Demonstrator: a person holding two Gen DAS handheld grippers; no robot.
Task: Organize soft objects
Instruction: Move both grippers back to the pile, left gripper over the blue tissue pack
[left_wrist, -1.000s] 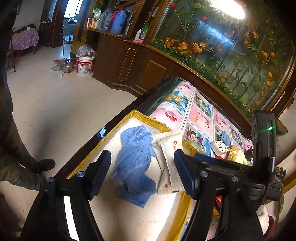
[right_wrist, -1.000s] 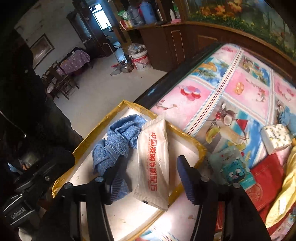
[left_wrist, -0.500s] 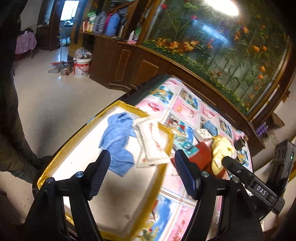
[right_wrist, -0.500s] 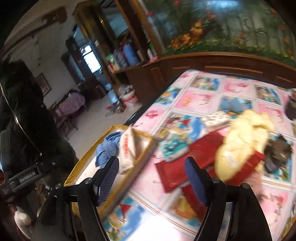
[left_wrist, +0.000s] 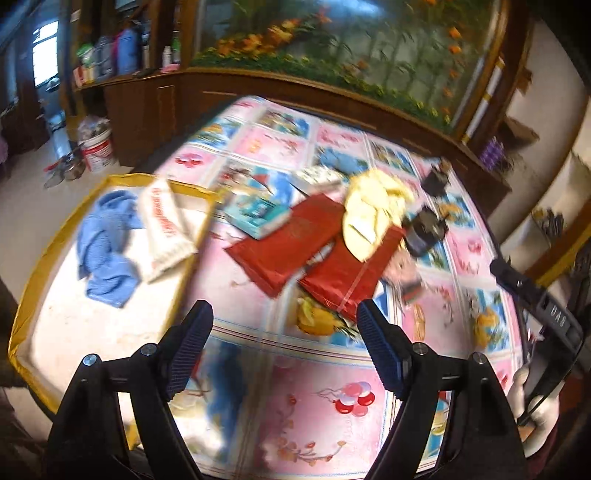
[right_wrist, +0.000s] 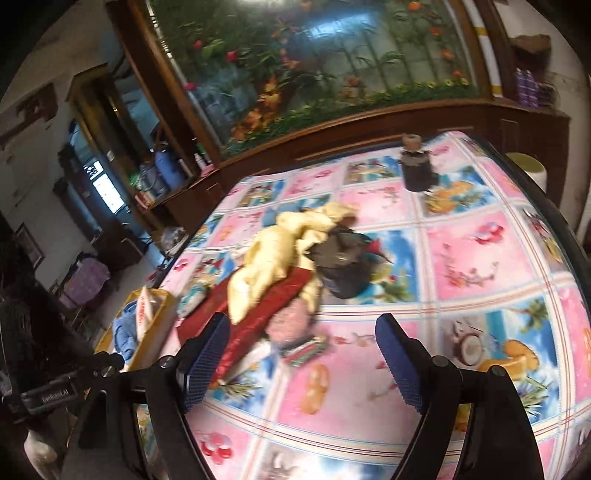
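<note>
A yellow-rimmed tray (left_wrist: 110, 181) at the table's left holds a blue towel (left_wrist: 105, 247) and a white packet with red print (left_wrist: 166, 225). A pile lies mid-table: red cloth pieces (left_wrist: 291, 240), a pale yellow cloth (left_wrist: 373, 206), a teal pack (left_wrist: 255, 214), a dark pouch (left_wrist: 424, 229) and a pink item (right_wrist: 288, 325). My left gripper (left_wrist: 284, 347) hangs open over the cloth-covered table, short of the pile. My right gripper (right_wrist: 303, 358) is open too, near the pink item and the red cloth (right_wrist: 258, 321). The yellow cloth (right_wrist: 273, 262) and tray (right_wrist: 155, 325) show in the right view.
A patterned pink and blue tablecloth (left_wrist: 314, 406) covers the round table. A dark jar (right_wrist: 417, 166) stands at the far side. Behind are a wooden cabinet with a large aquarium (right_wrist: 332, 48), and a bucket (left_wrist: 98, 151) on the floor at left.
Both grippers pulled back from the tray and swung right over the table toward the pile. Both stayed open and hold nothing; the towel and packet remain in the tray.
</note>
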